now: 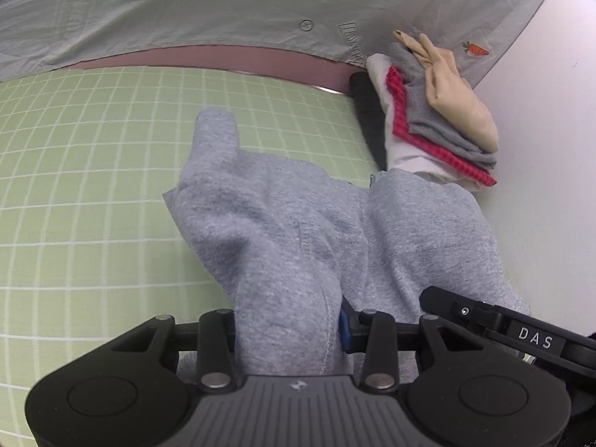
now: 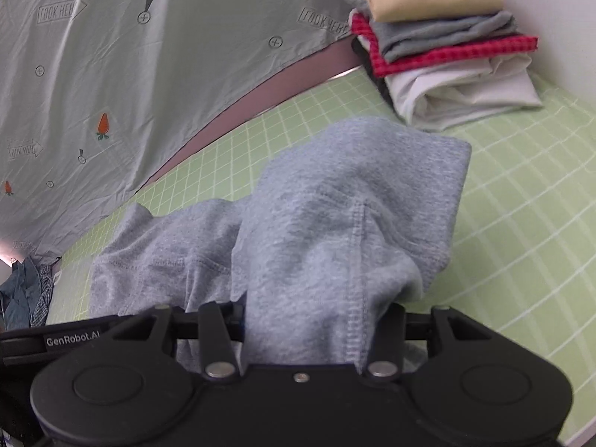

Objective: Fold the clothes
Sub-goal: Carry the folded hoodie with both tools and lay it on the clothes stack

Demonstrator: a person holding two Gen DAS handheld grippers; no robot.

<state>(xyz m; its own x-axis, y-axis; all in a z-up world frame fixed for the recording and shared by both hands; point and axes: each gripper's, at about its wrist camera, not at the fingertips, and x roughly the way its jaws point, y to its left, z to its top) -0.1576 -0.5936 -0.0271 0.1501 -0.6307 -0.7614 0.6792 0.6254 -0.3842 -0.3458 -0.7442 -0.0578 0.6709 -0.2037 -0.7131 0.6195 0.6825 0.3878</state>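
Both claws, left (image 1: 287,329) and right (image 2: 305,329), are clamped on bunched grey sweatshirt (image 2: 335,216) fabric draped over the green checked sheet (image 1: 74,186). Open sheet lies leftward; a folded stack (image 2: 447,48) sits against the white wall (image 1: 551,130).

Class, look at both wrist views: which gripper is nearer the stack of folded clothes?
Probably right, though the margin is small. The right gripper and left gripper both clamp the grey garment, short of the stack.
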